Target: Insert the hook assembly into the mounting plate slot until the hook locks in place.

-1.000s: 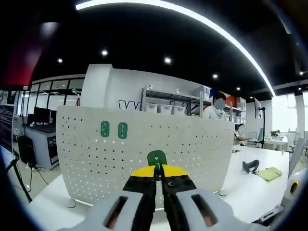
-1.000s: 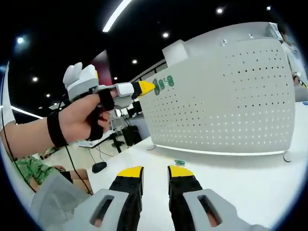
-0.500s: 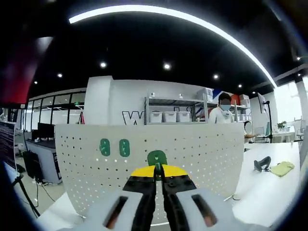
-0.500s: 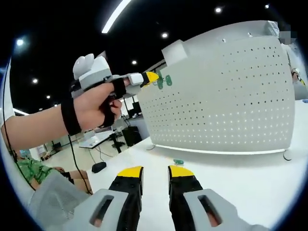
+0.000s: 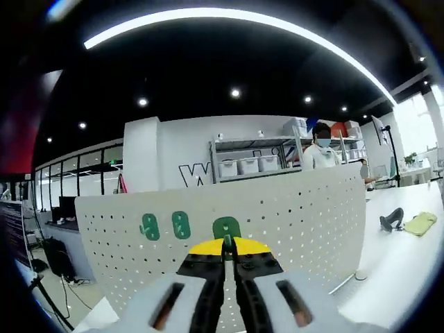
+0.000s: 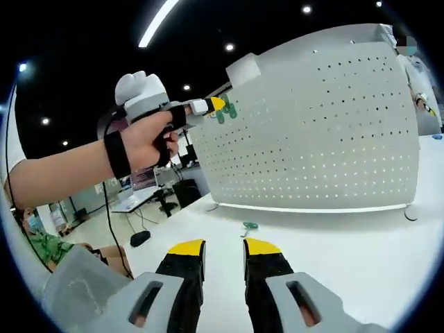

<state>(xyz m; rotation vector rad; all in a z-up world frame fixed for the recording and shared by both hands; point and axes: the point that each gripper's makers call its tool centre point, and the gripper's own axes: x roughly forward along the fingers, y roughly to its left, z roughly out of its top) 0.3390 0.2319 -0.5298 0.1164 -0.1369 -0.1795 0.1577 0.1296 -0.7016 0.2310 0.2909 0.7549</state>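
The white perforated mounting plate (image 5: 298,215) stands upright on the table. Two green hooks (image 5: 165,225) sit in its upper left holes. My left gripper (image 5: 228,243) is shut on a third green hook (image 5: 226,227), held right at the plate beside those two. In the right gripper view a hand holds the left gripper (image 6: 220,105) at the top left corner of the plate (image 6: 326,132), its yellow tips by the mounted hooks (image 6: 229,109). My right gripper (image 6: 223,244) hovers low over the table, open and holding nothing. A small green hook (image 6: 249,226) lies on the table ahead of it.
The white table (image 6: 361,270) spreads in front of the plate. A black object (image 5: 391,220) and a yellow-green cloth (image 5: 420,222) lie at the far right. A person (image 5: 321,147) stands by shelves (image 5: 250,165) behind the plate. Desks and a mouse (image 6: 139,238) lie to the left.
The left gripper with its green hook has risen and closed in on the plate's upper left, ending next to the two mounted hooks. The right gripper has stayed open and low.
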